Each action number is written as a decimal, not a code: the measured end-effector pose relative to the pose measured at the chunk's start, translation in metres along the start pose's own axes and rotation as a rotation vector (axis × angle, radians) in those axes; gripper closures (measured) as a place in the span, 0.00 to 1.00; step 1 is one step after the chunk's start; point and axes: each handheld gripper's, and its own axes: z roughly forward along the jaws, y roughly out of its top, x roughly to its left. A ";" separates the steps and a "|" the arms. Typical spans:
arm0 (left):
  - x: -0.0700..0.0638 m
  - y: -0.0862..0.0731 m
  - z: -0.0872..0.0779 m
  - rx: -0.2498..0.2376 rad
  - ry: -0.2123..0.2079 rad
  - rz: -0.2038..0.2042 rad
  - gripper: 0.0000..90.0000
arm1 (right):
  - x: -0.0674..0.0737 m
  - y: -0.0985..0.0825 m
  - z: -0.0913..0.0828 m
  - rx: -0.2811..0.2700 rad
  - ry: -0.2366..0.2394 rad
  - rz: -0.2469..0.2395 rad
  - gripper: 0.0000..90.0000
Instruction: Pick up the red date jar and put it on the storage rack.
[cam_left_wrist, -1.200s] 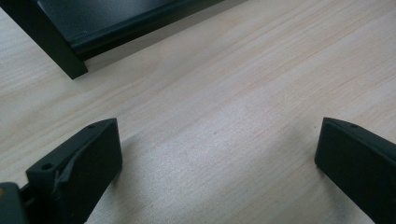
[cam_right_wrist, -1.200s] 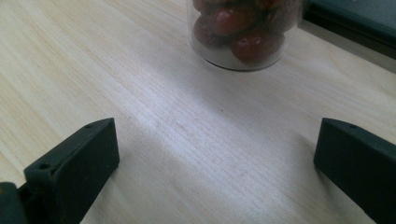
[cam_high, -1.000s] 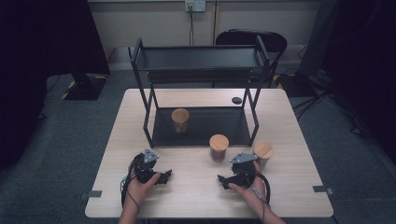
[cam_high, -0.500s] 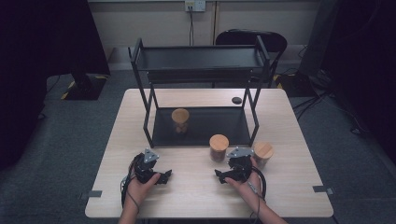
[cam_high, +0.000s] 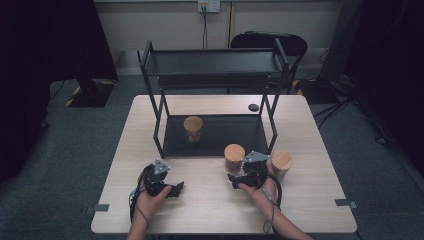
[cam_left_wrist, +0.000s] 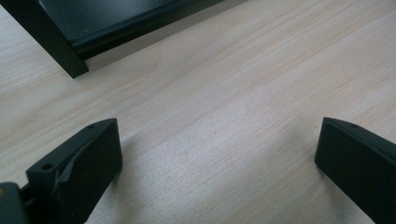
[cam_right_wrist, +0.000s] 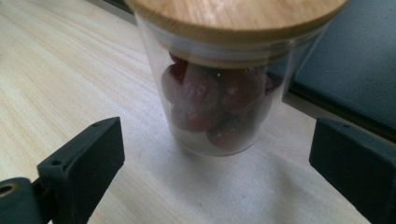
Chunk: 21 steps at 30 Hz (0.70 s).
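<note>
Resting low on the near-left part of the table (cam_high: 120, 165), the left gripper (cam_high: 172, 189) sat in the person's left hand (cam_high: 150, 202) with its jaws spread wide and nothing between them. The left gripper view showed bare pale wood between those jaws and, farther off, a black foot and the lower edge of the shelf rack (cam_left_wrist: 60, 56), well apart from the jaw tips.

Behind it in the high view stood the black two-tier shelf rack (cam_high: 215, 75), with one wooden-lidded jar (cam_high: 192, 129) on its lower tray, near the left side. A small dark round object (cam_high: 253, 107) lay on the table past the rack's right rear leg.

To the right, the right gripper (cam_high: 237, 178) pointed at the glass jar (cam_high: 234, 157), which stood upright on the table just in front of the rack's lower tray. Its jaws were also wide apart, holding nothing. A second lidded jar (cam_high: 281, 164) stood just to the right of that gripper, close beside the right hand (cam_high: 260, 187).

The right gripper view gave what the high view could not: the glass jar (cam_right_wrist: 219, 93) held dark red rounded pieces under its wooden lid (cam_right_wrist: 233, 14), and it stood between the line of the two jaws but just beyond their tips, untouched. The rack's dark tray edge lay right behind it.
</note>
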 end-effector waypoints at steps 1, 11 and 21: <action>0.000 0.000 0.000 0.000 0.000 0.000 0.00 | -0.001 0.001 0.000 -0.002 -0.004 0.004 0.03; 0.000 0.000 0.000 0.000 0.000 0.000 0.00 | -0.006 0.006 0.007 -0.026 -0.013 0.027 0.06; 0.000 0.000 0.000 0.001 0.001 0.000 0.00 | -0.009 0.011 0.012 -0.049 -0.010 0.035 0.07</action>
